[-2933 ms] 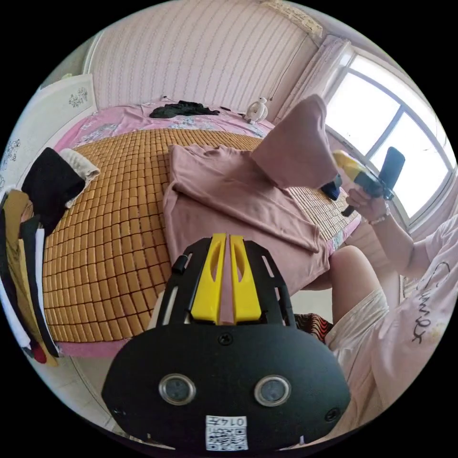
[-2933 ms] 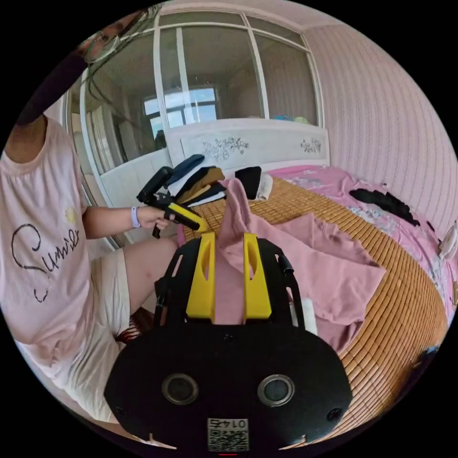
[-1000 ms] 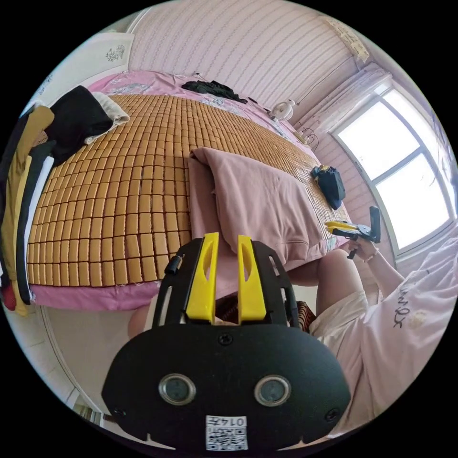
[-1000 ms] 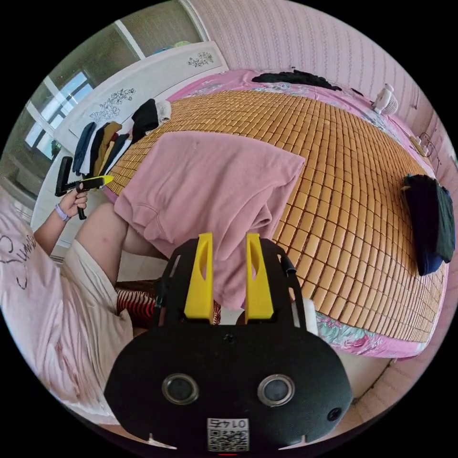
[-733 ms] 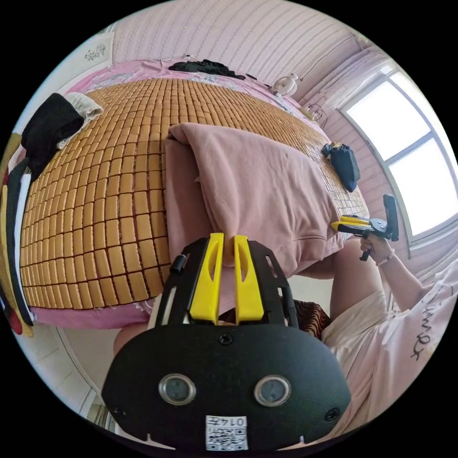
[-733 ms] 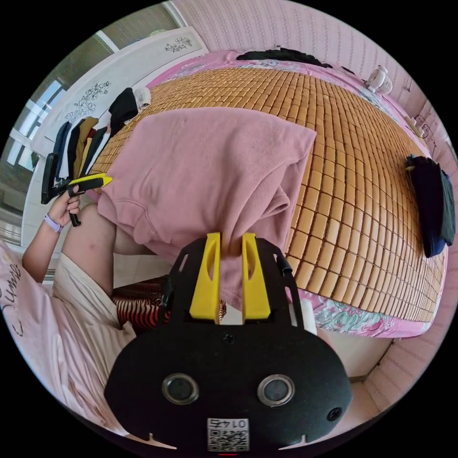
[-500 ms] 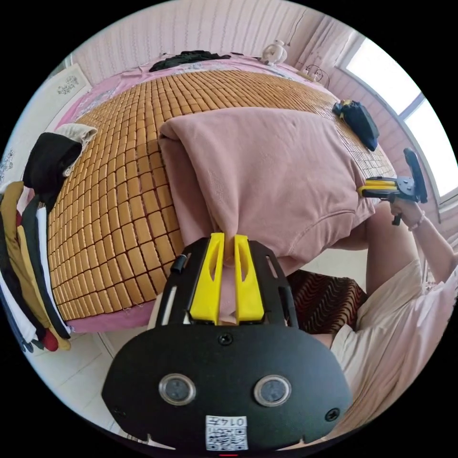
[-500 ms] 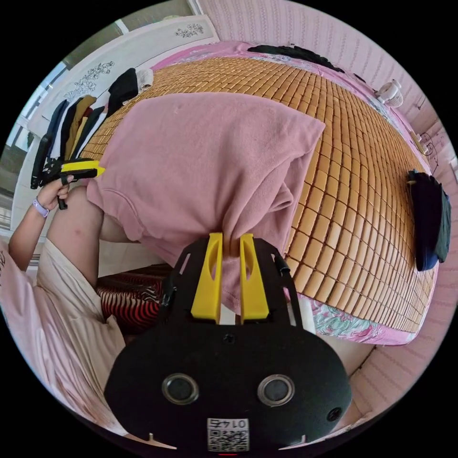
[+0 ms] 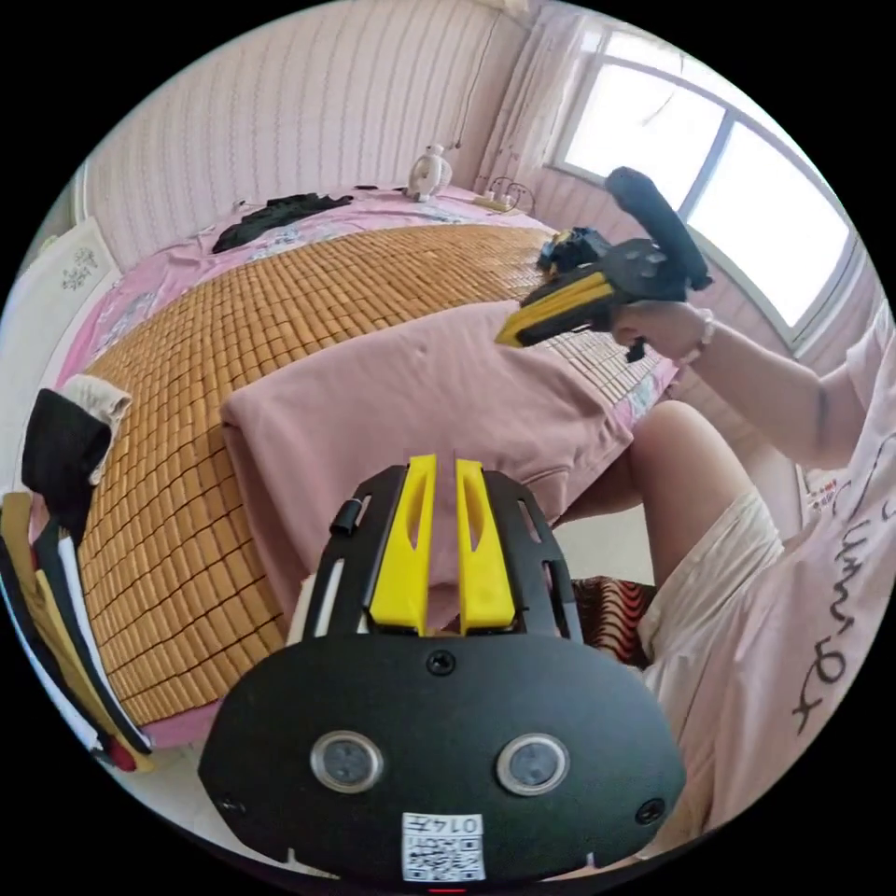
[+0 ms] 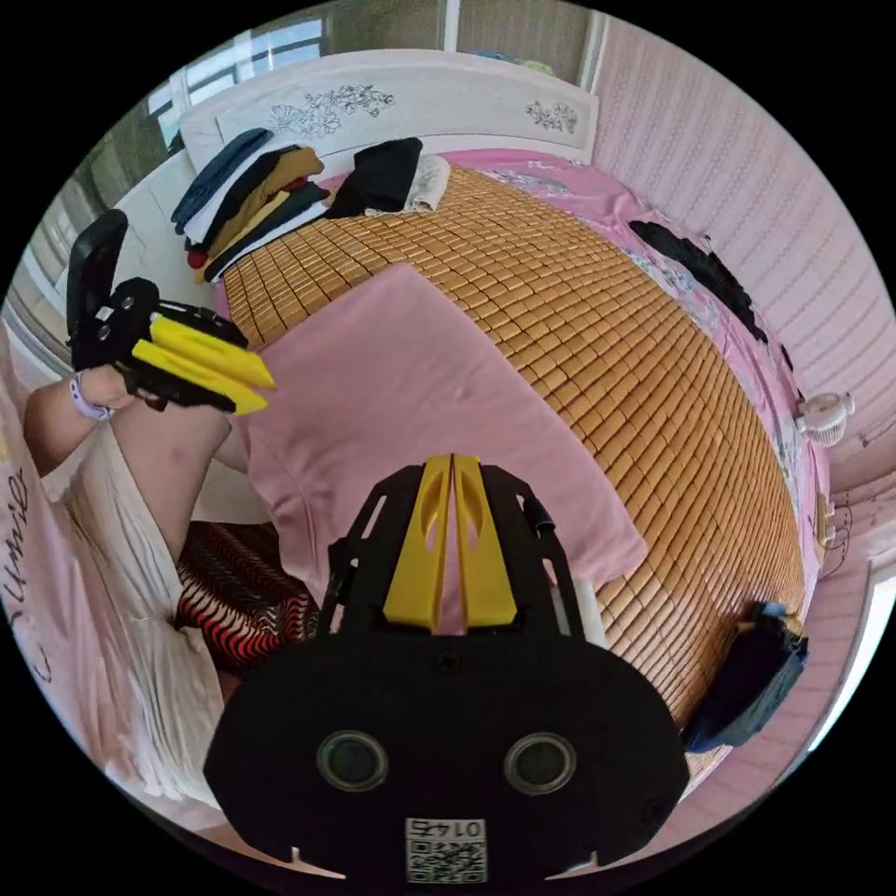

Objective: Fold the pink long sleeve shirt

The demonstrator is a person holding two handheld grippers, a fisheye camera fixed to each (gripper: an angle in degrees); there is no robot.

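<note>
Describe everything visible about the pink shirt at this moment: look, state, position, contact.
The pink shirt is a soft, matte, knit-looking garment folded into a flat rectangle of several layers. It lies on the woven bamboo mat at the bed's near edge, with its ribbed hem hanging over beside the person's knee. No sleeves stick out. The left gripper and right gripper are both above it, and contact cannot be judged.

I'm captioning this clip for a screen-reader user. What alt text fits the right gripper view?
A folded pink shirt lies on a bamboo mat covering a bed. The right gripper, its yellow jaws together, hovers above the shirt's near edge, and the left gripper is held at the left. Stacked clothes sit by the headboard.
</note>
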